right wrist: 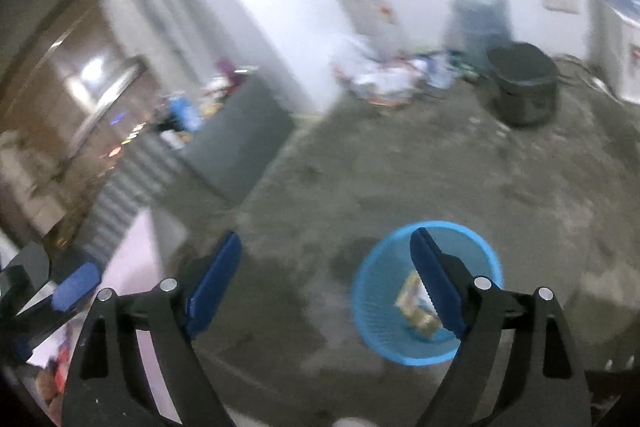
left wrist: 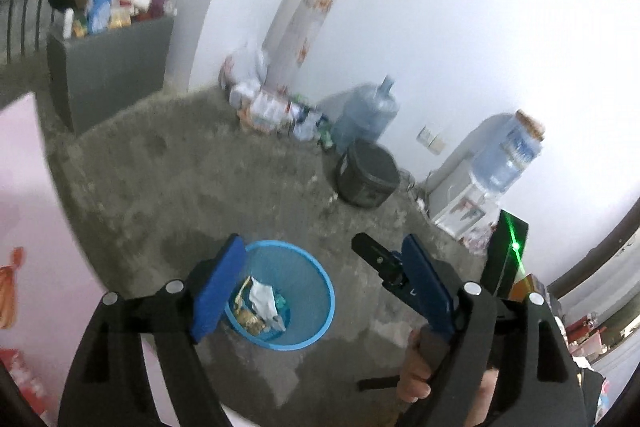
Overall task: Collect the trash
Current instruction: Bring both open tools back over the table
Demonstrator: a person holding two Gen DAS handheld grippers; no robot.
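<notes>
1. Left tool (left wrist: 324, 267): jaws spread wide, nothing held between the blue pads (left wrist: 218, 287). Seen above the blue mesh bin (left wrist: 320, 291), which sits on the concrete floor (left wrist: 200, 179) below and between the jaws, nearer the left pad.
2. Right tool (right wrist: 326, 267): jaws also wide apart, nothing gripped. Bin (right wrist: 376, 267) seen under its right pad (right wrist: 436, 287); bare floor under the gap.
3. Trash (left wrist: 260, 303) lies inside the bin: crumpled white paper and yellowish wrappers on the bottom. Clear of both tools.
4. Right tool is visible in the left view just right of the left tool's right pad, with the person's hand (left wrist: 418, 371) on its handle. The tools are close side by side.
5. Around: dark round pot (left wrist: 368, 173) on the floor beyond the bin; water jug (left wrist: 368, 111) and litter pile (left wrist: 272, 107) at the wall; water dispenser (left wrist: 472, 195) to the right; grey cabinet (left wrist: 108, 67) with bottles on top to the left.
6. Pink surface (left wrist: 24, 187) borders the left edge, near the left tool.
7. Open floor between the bin and the wall items. Right view is blurred; fine detail cannot be told.
</notes>
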